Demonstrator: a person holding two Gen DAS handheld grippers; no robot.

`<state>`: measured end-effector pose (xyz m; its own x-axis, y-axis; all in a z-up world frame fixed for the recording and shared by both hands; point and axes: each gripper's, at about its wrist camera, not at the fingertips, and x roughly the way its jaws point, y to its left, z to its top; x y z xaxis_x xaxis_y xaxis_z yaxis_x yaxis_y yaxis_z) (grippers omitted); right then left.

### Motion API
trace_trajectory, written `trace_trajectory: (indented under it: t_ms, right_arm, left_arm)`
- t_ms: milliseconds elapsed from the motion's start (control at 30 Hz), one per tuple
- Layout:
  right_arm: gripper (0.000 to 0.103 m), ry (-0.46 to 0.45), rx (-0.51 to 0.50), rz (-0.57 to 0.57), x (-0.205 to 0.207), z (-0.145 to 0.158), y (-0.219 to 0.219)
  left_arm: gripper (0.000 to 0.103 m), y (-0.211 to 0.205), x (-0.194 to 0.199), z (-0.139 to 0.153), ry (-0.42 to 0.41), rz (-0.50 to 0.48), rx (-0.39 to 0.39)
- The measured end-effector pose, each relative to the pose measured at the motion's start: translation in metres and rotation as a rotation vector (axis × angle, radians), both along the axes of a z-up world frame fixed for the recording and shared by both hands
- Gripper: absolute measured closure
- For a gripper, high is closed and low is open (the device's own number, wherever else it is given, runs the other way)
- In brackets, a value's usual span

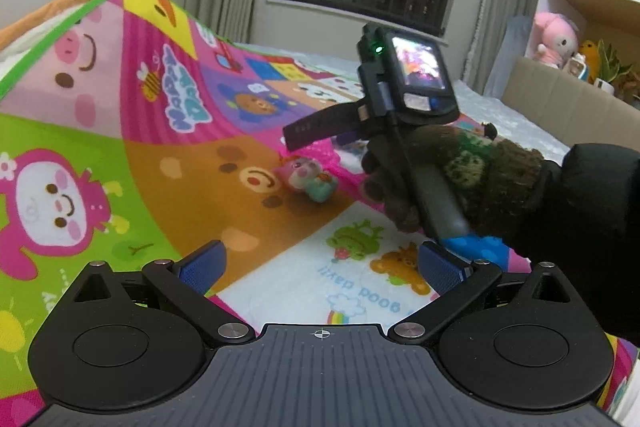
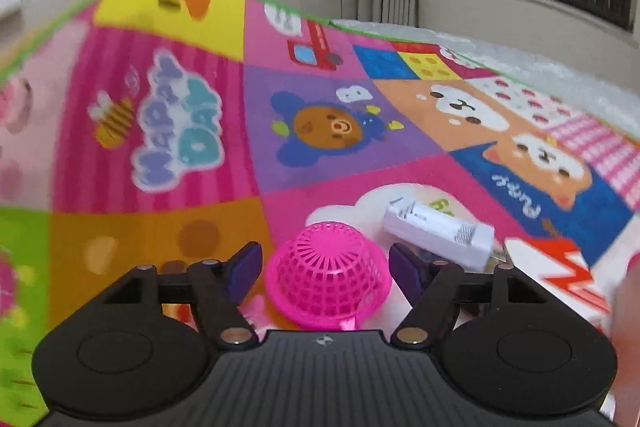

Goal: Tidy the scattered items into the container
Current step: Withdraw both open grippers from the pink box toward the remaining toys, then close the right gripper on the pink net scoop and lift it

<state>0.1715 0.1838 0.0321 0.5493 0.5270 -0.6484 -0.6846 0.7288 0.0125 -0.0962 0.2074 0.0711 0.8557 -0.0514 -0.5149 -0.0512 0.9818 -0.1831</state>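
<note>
Right gripper point(image 2: 326, 269) fingers apart, straddling the upturned pink basket point(image 2: 328, 281) on the play mat point(image 2: 160, 227) without touching; left gripper point(image 1: 320, 267) fingers apart, empty; risk: closing on the domed mesh could squirt it sideways into the white box point(image 2: 438, 233).

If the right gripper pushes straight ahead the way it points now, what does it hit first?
Probably the pink upturned mesh plastic basket, which sits between the right gripper's open jaws, untouched. Depth is uncertain.
</note>
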Motion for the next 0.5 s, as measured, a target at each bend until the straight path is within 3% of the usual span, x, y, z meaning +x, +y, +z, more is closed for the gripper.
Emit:
trace_trajectory:
  t_ms: [33,67,267,400,500]
  right_arm:
    - [0.033,0.014,-0.011,0.001,0.003,-0.005,0.002]
    - [0.042,0.031,-0.014,0.000,0.005,-0.009,0.002]
    - [0.042,0.085,0.013,0.047,-0.015,-0.006,-0.033]
    - [0.042,0.074,-0.029,0.074,-0.053,0.000,-0.081]
    - [0.042,0.043,-0.007,0.060,-0.085,0.015,-0.133]
  left_arm:
    - [0.000,0.001,0.001,-0.001,0.005,0.002,-0.003]
    - [0.000,0.001,0.002,-0.003,0.008,0.006,-0.005]
    - [0.000,-0.003,0.001,-0.003,0.026,-0.004,0.005]
    - [0.000,-0.018,-0.010,-0.001,0.033,-0.067,0.012]
    - [0.000,-0.032,-0.017,-0.005,0.053,-0.106,0.016]
